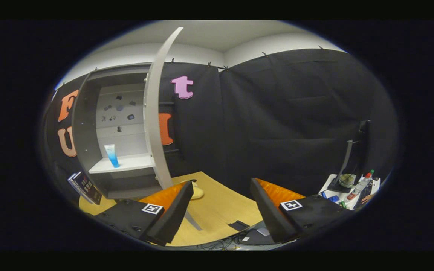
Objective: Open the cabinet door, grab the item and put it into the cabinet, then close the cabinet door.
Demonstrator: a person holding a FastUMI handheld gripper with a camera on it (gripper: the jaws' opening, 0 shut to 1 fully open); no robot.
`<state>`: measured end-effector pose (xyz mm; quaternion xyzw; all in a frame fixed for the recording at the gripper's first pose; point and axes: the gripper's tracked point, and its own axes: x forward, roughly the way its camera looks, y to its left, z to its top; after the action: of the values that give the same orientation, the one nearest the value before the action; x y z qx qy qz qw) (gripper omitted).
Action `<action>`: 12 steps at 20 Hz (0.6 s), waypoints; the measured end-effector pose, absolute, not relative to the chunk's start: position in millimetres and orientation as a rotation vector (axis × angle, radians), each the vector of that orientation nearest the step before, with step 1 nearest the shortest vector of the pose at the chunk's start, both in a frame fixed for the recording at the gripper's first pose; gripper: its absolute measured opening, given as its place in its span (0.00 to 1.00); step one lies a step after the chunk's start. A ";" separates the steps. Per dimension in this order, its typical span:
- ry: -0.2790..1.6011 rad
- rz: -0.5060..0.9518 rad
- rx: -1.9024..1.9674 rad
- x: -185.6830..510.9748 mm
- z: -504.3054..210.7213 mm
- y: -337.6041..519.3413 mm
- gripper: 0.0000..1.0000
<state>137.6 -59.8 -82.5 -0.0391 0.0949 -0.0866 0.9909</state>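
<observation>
A grey cabinet (89, 124) stands on the wooden table (220, 207), up and to the left of my fingers. Its door (155, 113) is swung wide open, edge-on toward me, just beyond my left fingertip. A blue tube (112, 155) stands upright on the white shelf (126, 163) inside the cabinet. My gripper (222, 186) is open, with nothing between its fingers, only table surface ahead. A yellowish object (197, 192) lies on the table partly hidden behind my left finger (175, 210).
A dark book or box (85, 187) leans at the cabinet's lower left. A small white side table (352, 188) far to the right carries bottles and a monitor stand. Cables and a dark device (239, 226) lie at the table's near edge.
</observation>
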 end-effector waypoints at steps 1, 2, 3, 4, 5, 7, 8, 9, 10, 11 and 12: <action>0.205 -0.176 -0.084 145.9 -92.6 -63.9 0.98; 0.222 -0.172 -0.086 151.9 -100.1 -65.5 0.98; 0.237 -0.163 -0.082 157.3 -107.4 -64.3 0.98; 0.246 -0.151 -0.074 164.1 -114.0 -61.2 0.98; 0.250 -0.142 -0.066 168.7 -117.8 -57.6 0.98; 0.250 -0.141 -0.071 172.4 -121.2 -59.9 0.98; 0.252 -0.138 -0.070 174.8 -121.6 -58.5 0.97; 0.249 -0.135 -0.065 175.7 -122.0 -57.5 0.95; 0.246 -0.132 -0.061 176.3 -122.8 -56.6 0.95; 0.241 -0.130 -0.061 175.2 -122.6 -55.0 0.95; 0.238 -0.128 -0.064 173.7 -122.8 -53.3 0.96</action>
<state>173.7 -53.3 -122.8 -0.0321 0.1186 -0.0639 0.9904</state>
